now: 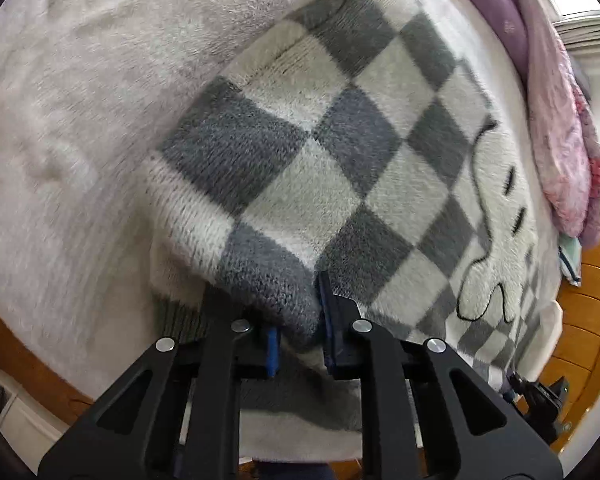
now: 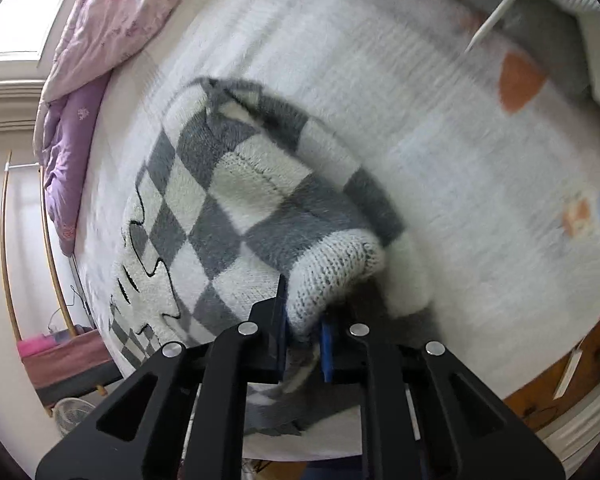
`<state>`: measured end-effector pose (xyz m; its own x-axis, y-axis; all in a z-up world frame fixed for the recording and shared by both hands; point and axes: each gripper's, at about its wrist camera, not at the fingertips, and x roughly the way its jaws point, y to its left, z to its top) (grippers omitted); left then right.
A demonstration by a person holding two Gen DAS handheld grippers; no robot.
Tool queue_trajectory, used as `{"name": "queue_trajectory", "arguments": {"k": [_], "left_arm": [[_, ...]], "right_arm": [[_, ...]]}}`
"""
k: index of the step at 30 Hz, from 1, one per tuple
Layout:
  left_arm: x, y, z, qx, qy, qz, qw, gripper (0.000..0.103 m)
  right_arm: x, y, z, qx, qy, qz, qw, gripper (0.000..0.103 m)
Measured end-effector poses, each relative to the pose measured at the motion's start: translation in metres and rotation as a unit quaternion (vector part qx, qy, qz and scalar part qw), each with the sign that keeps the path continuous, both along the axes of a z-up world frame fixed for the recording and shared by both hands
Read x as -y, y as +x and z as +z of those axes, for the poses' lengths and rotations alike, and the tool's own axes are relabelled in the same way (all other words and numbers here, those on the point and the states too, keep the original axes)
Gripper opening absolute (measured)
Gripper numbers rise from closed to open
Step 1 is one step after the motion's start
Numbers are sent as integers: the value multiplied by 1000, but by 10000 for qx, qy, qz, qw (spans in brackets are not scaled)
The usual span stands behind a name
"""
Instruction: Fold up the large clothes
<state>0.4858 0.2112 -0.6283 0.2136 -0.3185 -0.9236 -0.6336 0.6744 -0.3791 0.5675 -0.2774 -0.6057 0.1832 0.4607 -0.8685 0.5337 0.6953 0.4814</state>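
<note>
Motion blur smears the bedcover (image 2: 440,168); the sweater's (image 2: 236,208) lower hem is hidden.

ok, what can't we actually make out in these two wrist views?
- Left wrist view: the sweater edge held in the left tool is hidden behind the pads; the right tool is cut off by the frame edge.
- Right wrist view: the bed cover print is motion-blurred; the hem in the right tool drops out of sight below the fingers.
- Neither view shows the whole sweater.
</note>
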Motion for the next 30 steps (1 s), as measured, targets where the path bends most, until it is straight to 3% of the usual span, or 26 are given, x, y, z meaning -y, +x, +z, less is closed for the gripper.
{"name": "queue_trajectory", "arguments": {"k": [4, 8, 10, 13, 15, 19, 21, 23, 25, 26, 30], "left_arm": [[-2, -26, -11, -218, -95, -17, 9997, 16], [-9, -28, -39, -453, -94, 188, 9988, 29], [-10, -22, -43, -503, -143, 251, 9983, 34], [-11, -17, -33, -448, -357, 155, 9982, 50], [-14, -16, -19, -343, -467, 174, 9982, 66], [-35, -32, 8, -18, -793, 338, 9963, 67], [-50, -38, 17, 58, -715, 431, 9965, 73], [-65, -44, 16, 117, -661, 532, 9963, 73], [-75, -45, 11, 16, -575, 626, 9964, 73], [-76, -46, 12, -12, -590, 679, 9959, 73], [-90, -48, 6, -79, -559, 806, 9951, 73]], "right_arm": [[8, -7, -11, -230, -221, 231, 9992, 12], [-2, -4, -57, -614, -484, 422, 9960, 17], [-8, 3, -66, -715, -634, 423, 9945, 21], [-15, 15, -58, -841, -711, 577, 9922, 29], [-18, 21, -38, -854, -790, 682, 9909, 35], [-32, 28, 6, -814, -1035, 1183, 9842, 38], [-57, 32, 28, -561, -1089, 1697, 9778, 35], [-97, 52, 46, -1, -1008, 2180, 9707, 20], [-141, 74, 54, 539, -888, 2602, 9599, 12], [-170, 88, 56, 823, -854, 2814, 9522, 5], [-255, 140, 40, 1277, -973, 3449, 9248, 1]]}}
